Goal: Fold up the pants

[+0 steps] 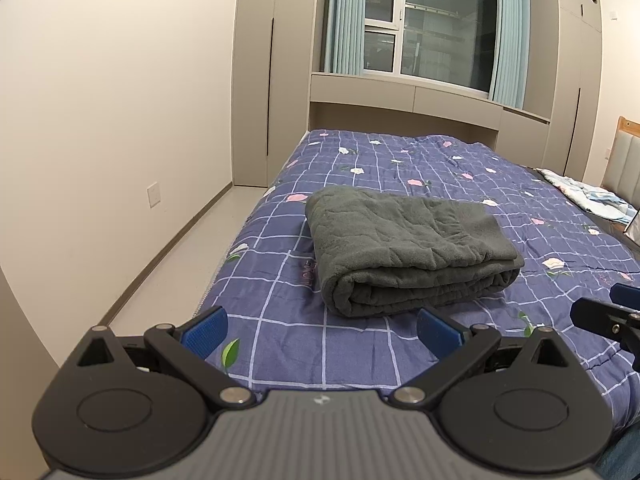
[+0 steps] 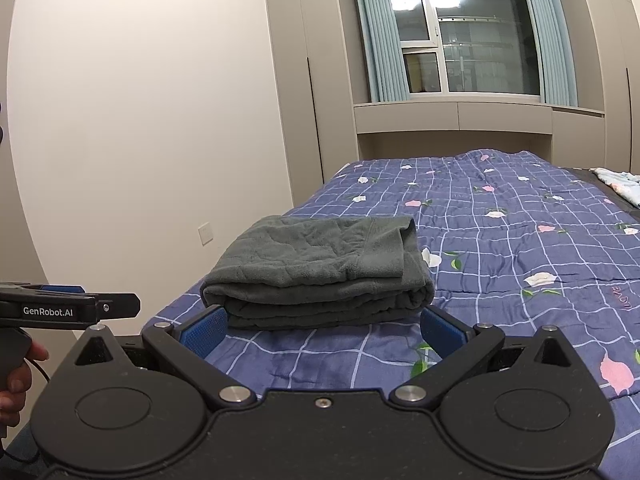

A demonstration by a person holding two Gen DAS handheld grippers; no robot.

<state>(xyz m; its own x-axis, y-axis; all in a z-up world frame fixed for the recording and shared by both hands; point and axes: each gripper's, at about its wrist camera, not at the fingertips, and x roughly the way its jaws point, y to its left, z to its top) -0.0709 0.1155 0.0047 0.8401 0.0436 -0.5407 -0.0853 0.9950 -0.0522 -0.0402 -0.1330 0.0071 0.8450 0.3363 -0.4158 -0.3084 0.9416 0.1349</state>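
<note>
Pants: we see the dark grey pants (image 1: pixel 408 248) folded into a thick bundle, lying on the bed (image 1: pixel 460 160) with its blue checked floral quilt.
Left gripper (image 1: pixel 322 330): our fingers spread wide, holding nothing, just short of the bundle.
Right gripper (image 2: pixel 324 330): our fingers spread, empty, either side of the bundle's near edge.

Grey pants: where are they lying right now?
The folded grey pants lie on the blue checked quilt, near the bed's wall-side edge, just ahead of both open grippers, untouched.
</note>
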